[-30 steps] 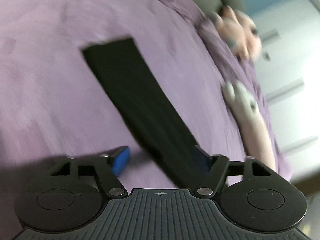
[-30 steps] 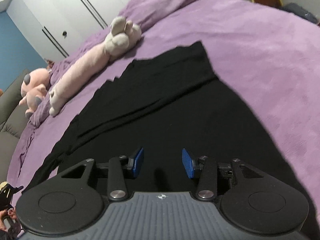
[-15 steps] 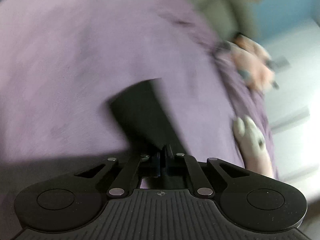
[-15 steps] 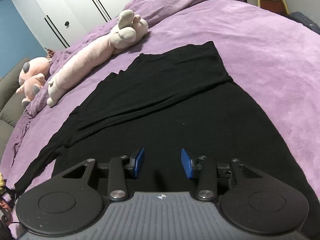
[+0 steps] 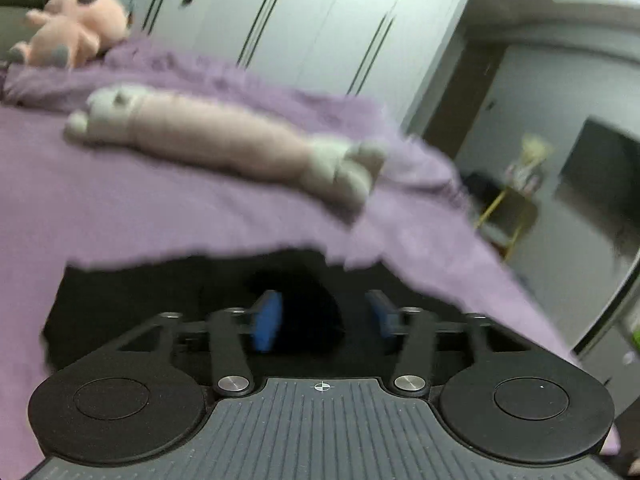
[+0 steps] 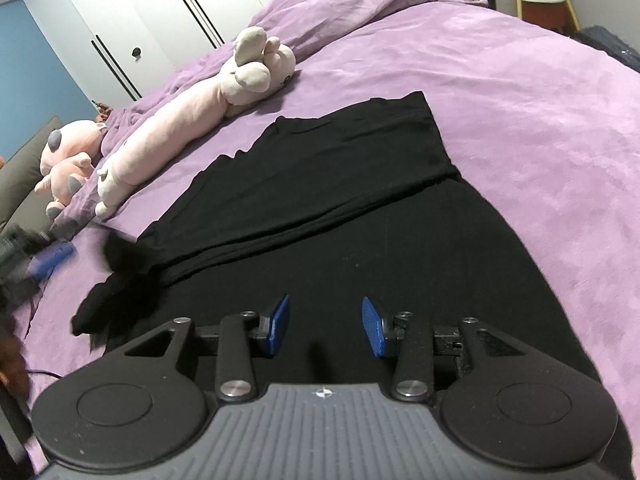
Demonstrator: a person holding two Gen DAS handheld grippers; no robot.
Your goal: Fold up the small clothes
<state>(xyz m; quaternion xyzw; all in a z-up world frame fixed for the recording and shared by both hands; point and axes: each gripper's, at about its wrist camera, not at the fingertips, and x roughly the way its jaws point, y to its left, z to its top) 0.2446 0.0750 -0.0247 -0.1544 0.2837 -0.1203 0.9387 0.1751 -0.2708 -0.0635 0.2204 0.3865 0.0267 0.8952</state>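
A black long-sleeved garment (image 6: 360, 208) lies spread on the purple bedspread (image 6: 540, 100). One sleeve is folded across the body, and its left sleeve end (image 6: 116, 280) lies bunched at the garment's left edge. My right gripper (image 6: 324, 326) is open, low over the garment's near part. My left gripper (image 5: 322, 316) is open over black cloth (image 5: 152, 288), with a dark bunch of cloth between its blue pads. The left gripper also shows blurred at the left edge of the right wrist view (image 6: 44, 260).
A long pink plush (image 6: 192, 120) lies along the far side of the bed, with a second pink plush (image 6: 68, 152) beside it. White wardrobes (image 6: 160, 8) stand behind. A yellow-legged stool (image 6: 540, 4) stands beyond the bed at the right.
The left gripper shut on the sleeve end, swung it in toward the garment's body, and has opened again. The sleeve now lies bunched at the garment's left edge. The right gripper stayed nearly still.
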